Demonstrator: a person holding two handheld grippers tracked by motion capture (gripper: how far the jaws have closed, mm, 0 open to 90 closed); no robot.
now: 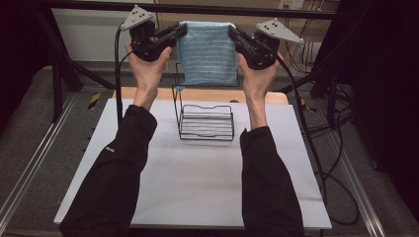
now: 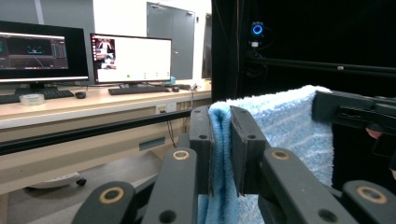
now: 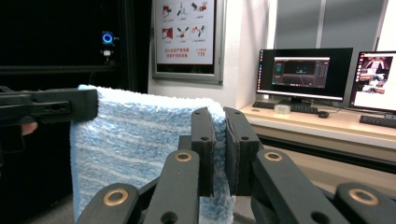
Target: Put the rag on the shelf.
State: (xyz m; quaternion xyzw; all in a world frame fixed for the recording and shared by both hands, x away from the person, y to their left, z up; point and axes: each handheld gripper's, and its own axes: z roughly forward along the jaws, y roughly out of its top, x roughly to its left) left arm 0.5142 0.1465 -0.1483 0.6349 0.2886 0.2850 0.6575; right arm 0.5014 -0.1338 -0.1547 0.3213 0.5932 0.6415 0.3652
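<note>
A light blue striped towel (image 1: 207, 52) hangs stretched in the air between my two grippers, high above the table. My left gripper (image 1: 182, 30) is shut on the towel's top left corner; in the left gripper view the towel (image 2: 285, 126) is pinched between the pads of the left gripper (image 2: 220, 140). My right gripper (image 1: 232, 33) is shut on the top right corner; in the right gripper view the towel (image 3: 135, 140) runs leftward from the right gripper (image 3: 219, 140). A black wire rack (image 1: 205, 121) stands on the white table (image 1: 197, 173) below the towel.
A wooden board (image 1: 197, 95) lies at the table's far edge behind the rack. Cables (image 1: 316, 148) trail down the right side. Desks with monitors (image 2: 130, 58) stand beyond the table. Black frame bars (image 1: 197, 9) cross overhead at the back.
</note>
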